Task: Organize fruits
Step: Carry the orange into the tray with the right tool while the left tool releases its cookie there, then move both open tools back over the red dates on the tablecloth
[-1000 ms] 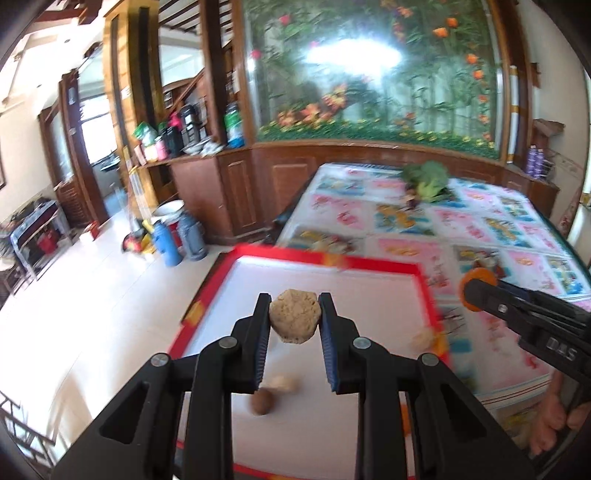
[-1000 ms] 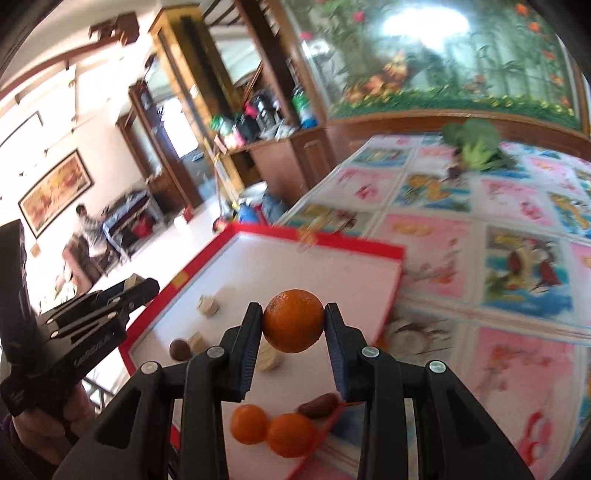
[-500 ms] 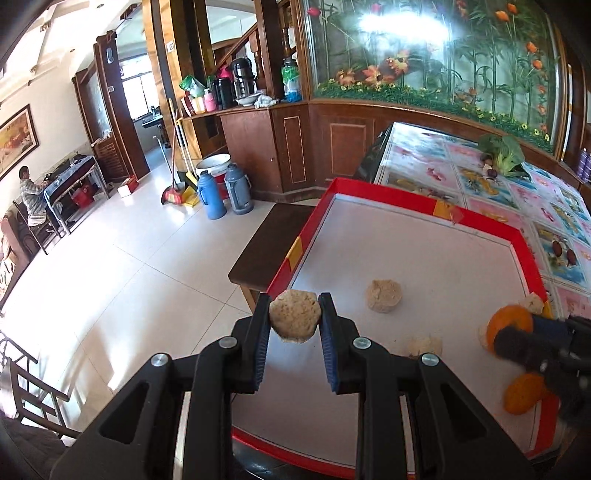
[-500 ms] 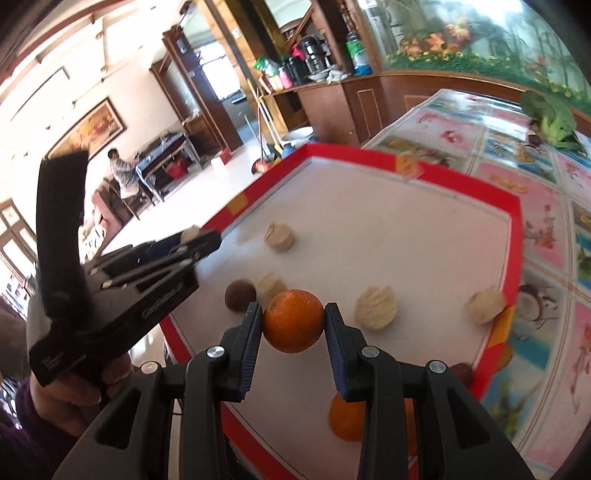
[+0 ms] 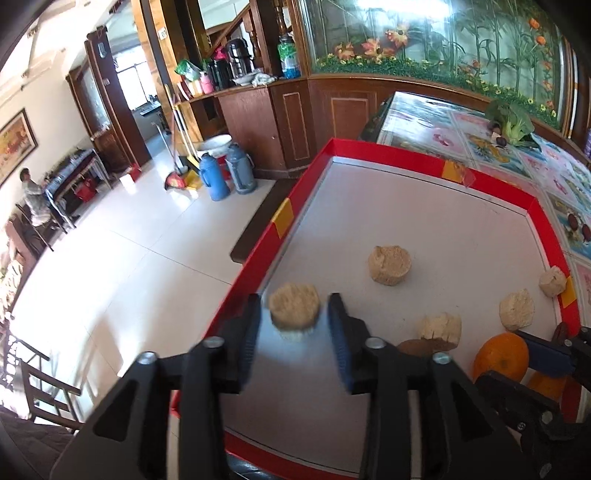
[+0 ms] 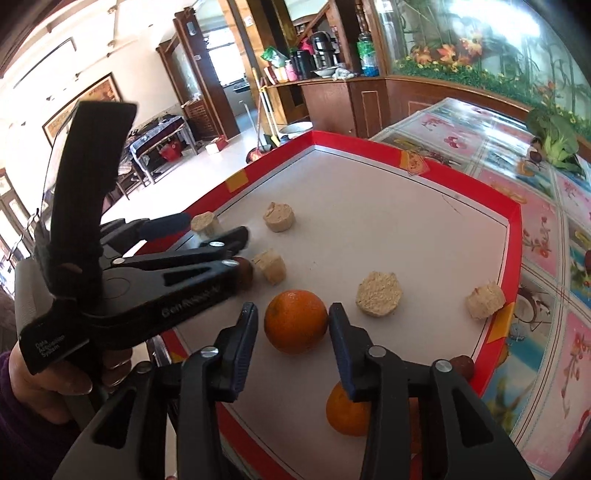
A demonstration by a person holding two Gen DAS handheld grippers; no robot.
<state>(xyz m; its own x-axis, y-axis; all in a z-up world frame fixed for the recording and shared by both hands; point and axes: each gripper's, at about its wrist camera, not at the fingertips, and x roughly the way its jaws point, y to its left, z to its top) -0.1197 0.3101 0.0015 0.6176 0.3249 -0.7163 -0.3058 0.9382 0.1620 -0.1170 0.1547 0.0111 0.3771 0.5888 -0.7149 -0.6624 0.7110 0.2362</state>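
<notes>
Right wrist view: right gripper (image 6: 293, 326) jaws wide around the orange (image 6: 296, 321) at lower centre, left gripper (image 5: 294, 322) jaws likewise parted around a tan chunk (image 5: 294, 309); lift both straight up, clear of the tray (image 6: 413, 162).

A home: thermos flasks (image 5: 225, 175), broom (image 5: 176, 147) (floral mural (image 5: 436, 33) behind).

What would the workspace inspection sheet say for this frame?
Surface: red-rimmed tray on patterned tablecloth.
Job's things: orange and tan chunk, each between a gripper's fingers; other tan chunks and second orange loose on the tray.
Clutter: leafy greens on the tablecloth.
Grippers: left gripper and right gripper look open.
Cables: nothing seen.
Surroundings: wooden cabinets, flasks on the floor.
</notes>
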